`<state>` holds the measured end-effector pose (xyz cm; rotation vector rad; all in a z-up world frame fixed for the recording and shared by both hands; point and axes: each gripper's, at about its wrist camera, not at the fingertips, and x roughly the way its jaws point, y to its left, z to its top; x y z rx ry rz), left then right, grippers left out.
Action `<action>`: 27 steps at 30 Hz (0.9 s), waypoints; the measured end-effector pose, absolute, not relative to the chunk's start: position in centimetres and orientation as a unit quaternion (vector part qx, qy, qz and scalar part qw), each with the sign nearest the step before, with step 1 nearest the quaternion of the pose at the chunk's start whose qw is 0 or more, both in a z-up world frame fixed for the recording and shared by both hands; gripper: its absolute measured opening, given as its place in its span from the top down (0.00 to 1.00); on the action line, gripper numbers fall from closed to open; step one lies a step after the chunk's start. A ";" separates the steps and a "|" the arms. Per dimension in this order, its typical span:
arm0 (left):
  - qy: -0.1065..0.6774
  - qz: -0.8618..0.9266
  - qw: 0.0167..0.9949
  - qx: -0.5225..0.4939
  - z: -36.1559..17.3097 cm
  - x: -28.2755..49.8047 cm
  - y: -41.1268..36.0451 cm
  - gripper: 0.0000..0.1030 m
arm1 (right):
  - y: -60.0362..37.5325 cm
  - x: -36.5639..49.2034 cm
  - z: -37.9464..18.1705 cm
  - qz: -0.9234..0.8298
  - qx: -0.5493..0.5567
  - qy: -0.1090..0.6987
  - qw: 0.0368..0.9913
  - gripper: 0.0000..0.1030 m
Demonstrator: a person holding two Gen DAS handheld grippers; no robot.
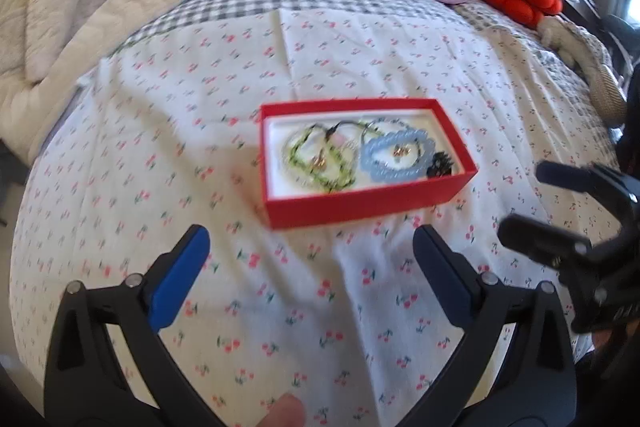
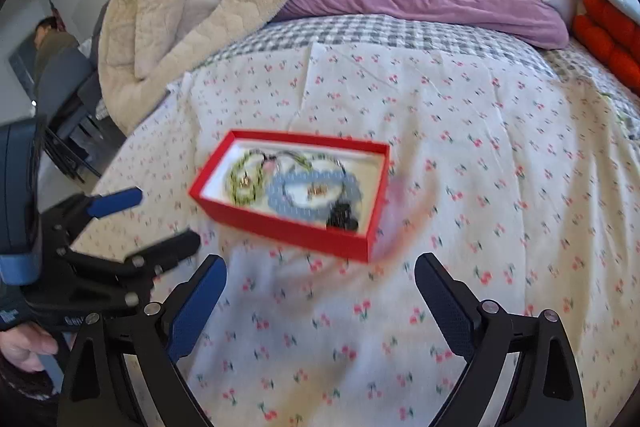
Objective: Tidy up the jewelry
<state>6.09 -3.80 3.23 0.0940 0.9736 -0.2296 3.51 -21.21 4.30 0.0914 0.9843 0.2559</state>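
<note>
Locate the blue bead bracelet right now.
The blue bead bracelet lies inside the red box on the bed, right of the green necklace and beside a small black piece.

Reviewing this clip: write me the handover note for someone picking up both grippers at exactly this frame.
Left gripper: open, empty, hovering just short of the red box.
Right gripper: open, empty, also just short of the box, beside the left one.
The box sits open on the cherry-print bedspread, no lid in view. Inside: a green bead strand, a blue bead bracelet, a small dark piece at the right end, and small gold-coloured bits too blurred to name.
Done: the jewelry in view is all in the box.
Left: it lies overlapped, so probably untangling or arranging; nothing loose shows on the bedspread.
</note>
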 end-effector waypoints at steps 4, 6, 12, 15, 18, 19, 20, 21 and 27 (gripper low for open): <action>0.480 -0.085 0.872 0.035 2.8 4.4 -3.0 0.01 | -20.9 1.8 3.5 0.086 0.031 0.497 0.863 0.00; 0.490 -0.074 0.868 0.033 2.3 3.6 -2.8 0.01 | -20.6 0.9 3.0 0.071 0.021 0.507 0.859 0.00; 0.500 -0.056 0.863 0.042 0.7 2.0 -2.8 0.01 | -19.9 -0.2 2.1 0.050 0.006 0.517 0.855 0.00; 0.497 -0.051 0.865 0.042 0.5 1.8 -2.7 0.01 | -19.2 -0.1 2.1 0.042 -0.016 0.511 0.858 0.00; 0.495 -0.047 0.866 0.041 0.6 2.0 -2.4 0.01 | -18.9 0.3 2.0 0.038 -0.018 0.511 0.858 0.00; 0.495 -0.047 0.867 0.040 0.7 2.1 -2.4 0.01 | -18.9 0.5 1.9 0.038 -0.018 0.513 0.857 0.00; 0.494 -0.047 0.867 0.041 0.7 2.1 -2.4 0.01 | -18.7 0.7 1.8 0.038 -0.019 0.514 0.856 0.00; 0.494 -0.046 0.867 0.042 0.7 2.1 -2.4 0.01 | -18.7 0.8 1.7 0.037 -0.020 0.516 0.856 0.00; 0.503 -0.041 0.863 0.039 0.3 2.6 -2.1 0.01 | -18.3 1.4 1.3 0.034 -0.023 0.520 0.853 0.00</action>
